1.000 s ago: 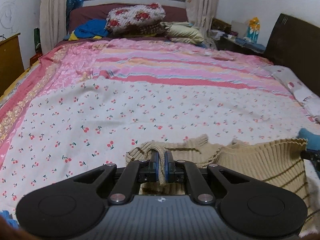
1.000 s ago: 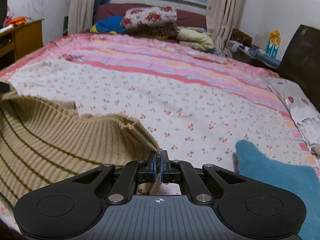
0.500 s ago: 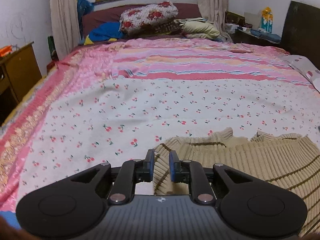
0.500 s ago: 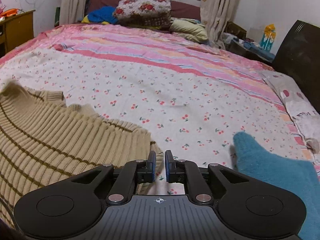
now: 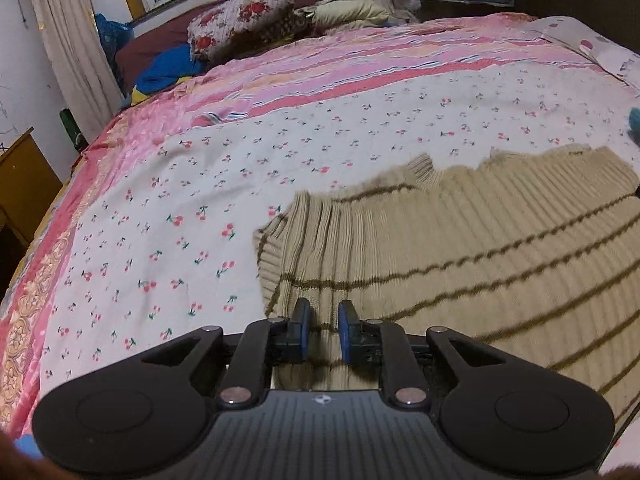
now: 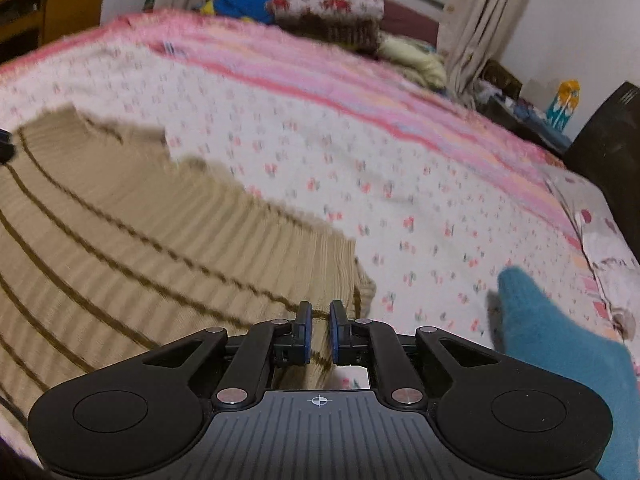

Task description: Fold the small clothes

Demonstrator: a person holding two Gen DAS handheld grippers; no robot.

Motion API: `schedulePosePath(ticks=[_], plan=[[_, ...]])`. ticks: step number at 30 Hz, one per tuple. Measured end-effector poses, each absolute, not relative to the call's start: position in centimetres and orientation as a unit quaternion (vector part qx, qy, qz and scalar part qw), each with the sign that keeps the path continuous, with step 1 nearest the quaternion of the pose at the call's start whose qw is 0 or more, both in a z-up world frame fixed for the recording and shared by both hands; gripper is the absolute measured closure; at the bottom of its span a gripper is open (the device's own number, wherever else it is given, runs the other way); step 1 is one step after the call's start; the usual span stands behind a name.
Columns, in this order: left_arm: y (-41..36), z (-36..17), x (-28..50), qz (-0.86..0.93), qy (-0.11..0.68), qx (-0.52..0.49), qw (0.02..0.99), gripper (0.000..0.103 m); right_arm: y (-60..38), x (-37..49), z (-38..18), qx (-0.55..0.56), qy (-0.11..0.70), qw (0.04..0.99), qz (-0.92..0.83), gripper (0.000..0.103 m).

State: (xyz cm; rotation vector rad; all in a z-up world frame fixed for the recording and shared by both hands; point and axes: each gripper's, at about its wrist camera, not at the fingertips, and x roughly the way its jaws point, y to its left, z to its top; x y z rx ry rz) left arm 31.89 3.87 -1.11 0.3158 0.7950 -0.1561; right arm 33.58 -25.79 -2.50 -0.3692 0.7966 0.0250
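Observation:
A beige ribbed knit sweater with thin brown stripes (image 5: 460,248) lies spread flat on the cherry-print bedsheet (image 5: 168,216). My left gripper (image 5: 323,322) is open and empty, its blue-padded fingers just above the sweater's left edge. In the right wrist view the same sweater (image 6: 140,240) fills the left half. My right gripper (image 6: 318,320) is open and empty over the sweater's right edge, near its corner.
A teal fuzzy garment (image 6: 560,352) lies on the sheet to the right of the sweater. Pillows and bundled bedding (image 5: 248,24) sit at the far end under the window. A wooden cabinet (image 5: 20,184) stands left of the bed, a dark headboard (image 6: 604,140) right.
Both grippers let go of the sweater edges they were pinching and opened. The sweater dropped flat onto the sheet. Both grippers pulled back and tilted down over it.

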Motion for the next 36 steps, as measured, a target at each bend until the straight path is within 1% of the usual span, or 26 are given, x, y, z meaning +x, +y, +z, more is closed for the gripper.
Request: schedulePosePath(ticks=[3,7,10,14,16,19,21,23,25,27,29,32,36], plan=[[4.4,-0.9,31.5,-0.069,0.383,0.139,0.910,0.079,-26.1,33.7,-3.0,-0.166,0.387,0.907,0.006,0.093],[5.5,-0.6,31.1,-0.047,0.383,0.124,0.914,0.079,-26.4,33.2,-1.6,-0.133,0.375,0.917,0.009,0.093],[6.2,-0.9,30.9,-0.041,0.389,0.116,0.913,0.077,-26.7,32.3,-0.7,-0.114,0.360,0.926,0.010,0.093],[5.9,-0.6,30.5,-0.036,0.390,0.119,0.912,0.077,-26.4,32.8,-2.2,-0.124,0.396,0.910,0.010,0.093],[6.2,-0.2,30.1,-0.038,0.390,0.108,0.914,0.077,-26.2,32.3,-1.9,-0.127,0.385,0.914,0.007,0.093],[7.5,0.4,29.1,-0.038,0.392,0.076,0.916,0.077,-26.2,31.2,-0.6,-0.104,0.368,0.924,0.013,0.093],[8.2,0.6,28.2,-0.038,0.393,0.059,0.917,0.077,-25.9,30.3,-0.1,-0.112,0.356,0.928,0.018,0.092],[8.8,0.6,27.3,-0.037,0.394,0.047,0.917,0.077,-25.7,30.1,-0.5,-0.112,0.367,0.923,0.029,0.092],[9.2,0.5,26.6,-0.038,0.395,0.039,0.917,0.077,-25.2,30.5,-1.9,-0.127,0.404,0.905,0.033,0.092],[9.5,0.5,25.9,-0.041,0.396,0.039,0.917,0.077,-24.8,30.2,-2.1,-0.140,0.394,0.908,0.026,0.092],[9.6,0.5,25.4,-0.046,0.396,0.045,0.916,0.077,-24.5,29.8,-1.4,-0.130,0.382,0.914,0.024,0.092],[9.4,0.6,24.8,-0.044,0.392,0.069,0.916,0.075,-24.1,29.2,-0.5,-0.131,0.367,0.921,0.025,0.092],[9.0,-0.2,24.6,-0.044,0.402,0.084,0.911,0.074,-24.0,29.7,-1.9,-0.145,0.405,0.902,0.019,0.092]])
